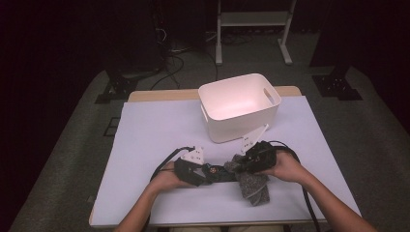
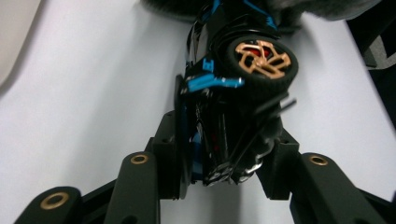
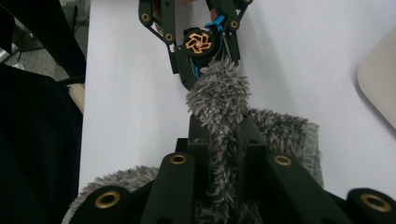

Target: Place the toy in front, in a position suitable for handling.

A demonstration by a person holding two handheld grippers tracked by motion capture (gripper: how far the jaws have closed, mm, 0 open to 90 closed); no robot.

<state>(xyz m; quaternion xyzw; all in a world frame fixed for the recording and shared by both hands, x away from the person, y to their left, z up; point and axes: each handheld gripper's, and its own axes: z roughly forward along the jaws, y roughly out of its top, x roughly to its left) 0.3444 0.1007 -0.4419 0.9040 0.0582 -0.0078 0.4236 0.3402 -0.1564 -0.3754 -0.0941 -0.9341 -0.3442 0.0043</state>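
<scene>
**Inspector:** Near the front edge of the bench point(image 1: 145, 145), between the two hands, lies a toy car point(image 2: 233, 102). It is black with blue trim and a gold-spoked wheel point(image 2: 262, 59). The left gripper point(image 1: 193, 166) has it: in the left gripper view the car's body sits between the two black jaws, both pads against its sides.

**Clerk:** And how do those jaws stand?

**Inspector:** Narrowed onto the car, gripping it. The car lies on its side, wheel turned up toward the camera, its far end pointing at the cloth.

**Clerk:** The cloth?

**Inspector:** A grey shaggy cloth point(image 3: 219, 98), touching the car's far end. The right gripper point(image 1: 254, 162) has a fold of it pinched between its jaws, which are drawn close on the pile. In the right gripper view the fold rises from the jaws to the car's wheel. The rest of the cloth spreads on the bench under and beside that gripper, and in the high view a part hangs toward the front edge.

**Clerk:** Surroundings?

**Inspector:** White sheet over the bench. A white bin point(image 1: 239, 106) with handle slots stands behind the grippers, well apart from the car, nothing visible inside. Cables trail from both grippers toward the person. Beyond the bench, a dark floor and a white frame point(image 1: 254, 29).
</scene>
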